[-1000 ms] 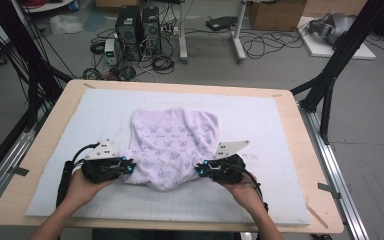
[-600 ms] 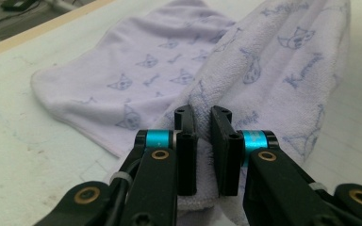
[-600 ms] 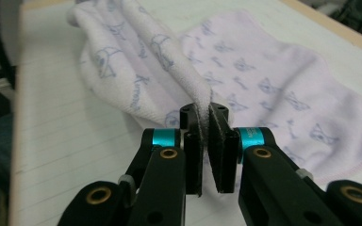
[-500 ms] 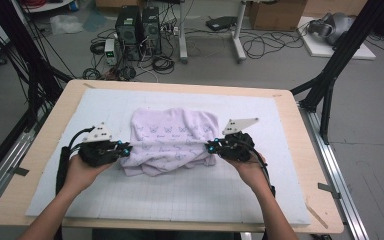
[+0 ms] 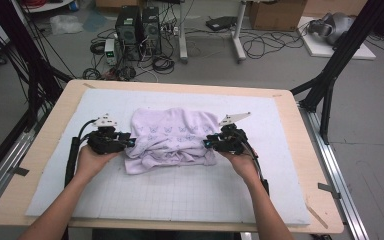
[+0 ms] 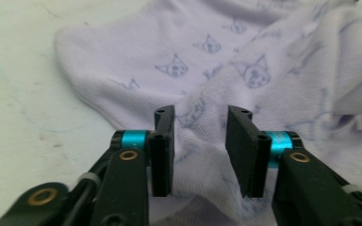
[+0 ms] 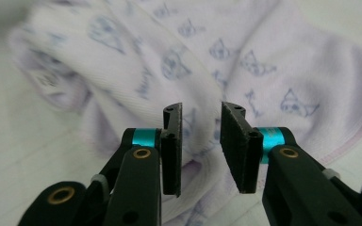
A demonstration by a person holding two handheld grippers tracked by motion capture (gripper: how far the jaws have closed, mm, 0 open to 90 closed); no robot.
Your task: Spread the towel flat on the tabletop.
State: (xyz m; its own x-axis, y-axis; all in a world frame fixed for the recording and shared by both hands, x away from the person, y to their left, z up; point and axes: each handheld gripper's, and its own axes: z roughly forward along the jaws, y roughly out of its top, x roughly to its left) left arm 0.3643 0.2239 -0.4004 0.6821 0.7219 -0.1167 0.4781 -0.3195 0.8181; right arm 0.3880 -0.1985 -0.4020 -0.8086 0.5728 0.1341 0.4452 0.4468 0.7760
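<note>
On the white mat [image 5: 190,195], the folded lilac garment [image 5: 172,140] lies centred. Left gripper [image 5: 130,142] and right gripper [image 5: 207,143] have just been opening; cloth sits loosely between parted jaws.

Lilac cloth [image 5: 172,137] with blue cat-face print, perhaps faded

In the right gripper view the far fold of the lilac garment [image 7: 66,56] is blurred, and the print on its small label [image 7: 45,77] cannot be read. In the left gripper view the garment runs past the top and right edges. Whether the cloth between either gripper's jaws touches the pads cannot be told.
</note>
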